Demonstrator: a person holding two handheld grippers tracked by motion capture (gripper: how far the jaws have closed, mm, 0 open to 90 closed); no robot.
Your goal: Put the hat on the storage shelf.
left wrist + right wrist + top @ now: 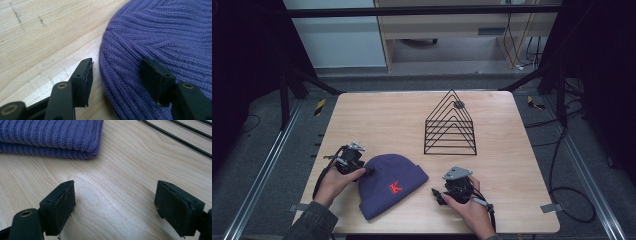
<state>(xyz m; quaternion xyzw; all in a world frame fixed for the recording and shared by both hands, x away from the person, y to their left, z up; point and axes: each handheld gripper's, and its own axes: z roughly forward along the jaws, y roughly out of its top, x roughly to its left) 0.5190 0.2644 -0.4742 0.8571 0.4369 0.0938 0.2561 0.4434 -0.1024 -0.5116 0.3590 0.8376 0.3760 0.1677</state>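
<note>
- The purple knitted beanie [389, 186] lies flat near the person's edge of the wooden surface [377, 120], between the two hands, its folded cuff toward the right and the rounded crown toward the left; a red letter is stitched on it
- It should handle as a light, soft, floppy thing: the ribbed knit will sag and stretch wherever it is lifted, so one pinch will let the rest hang down (nothing fragile about it, and the yarn gives plenty of friction against the pads)
- The left tool [116, 75] straddles the crown's rim, one jaw over bare wood and the other on top of the knit; its jaws are parted and not clamped, though the far pad may already be brushing the fabric, which is hard to judge from this angle
- The best hold here looks to be that rim, taking both layers at once so the beanie does not peel open
- The right tool [125, 206] sits released, jaws wide over bare wood with nothing between them, just short of the cuff [75, 147]; the doubled cuff is the thickest, firmest spot to grip
- The black wire rack [451, 125] stands well apart, farther back on the surface
</note>
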